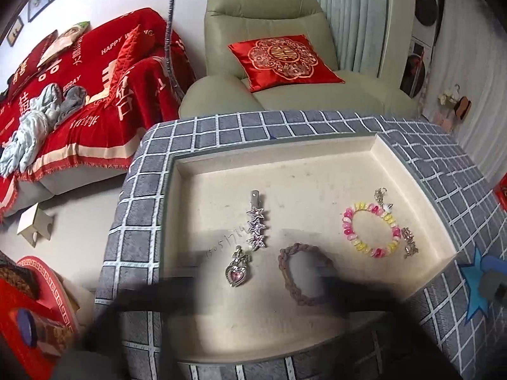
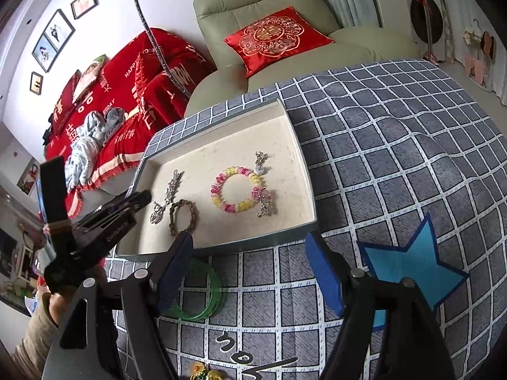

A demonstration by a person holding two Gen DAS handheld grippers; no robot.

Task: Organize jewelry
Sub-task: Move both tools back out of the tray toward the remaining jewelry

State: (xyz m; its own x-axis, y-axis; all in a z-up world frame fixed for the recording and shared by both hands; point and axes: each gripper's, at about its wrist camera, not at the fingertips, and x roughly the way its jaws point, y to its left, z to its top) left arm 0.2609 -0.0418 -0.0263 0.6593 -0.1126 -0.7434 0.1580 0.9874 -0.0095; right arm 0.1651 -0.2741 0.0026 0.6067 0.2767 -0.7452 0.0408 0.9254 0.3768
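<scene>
A shallow cream tray (image 1: 412,171) (image 2: 294,133) lies on a grey checked cloth. In it are a star hair clip (image 1: 257,224) (image 2: 171,186), a pink heart pendant (image 1: 237,270) (image 2: 157,214), a braided brown hair tie (image 1: 304,277) (image 2: 183,218), a pink-and-yellow bead bracelet (image 1: 370,232) (image 2: 239,190) and silver charms (image 1: 409,243) (image 2: 265,207). My left gripper (image 1: 253,291) is open above the tray, its blurred dark fingers (image 1: 158,294) flanking the pendant and hair tie. My right gripper (image 2: 250,272) is open and empty just in front of the tray. A green bangle (image 2: 207,300) lies on the cloth under its left finger.
A blue paper star (image 2: 408,266) (image 1: 475,285) lies on the cloth right of the right gripper. Gold trinkets (image 2: 202,373) sit at the near edge. A green armchair with a red cushion (image 1: 285,60) and a red-covered sofa (image 1: 79,101) stand behind the table.
</scene>
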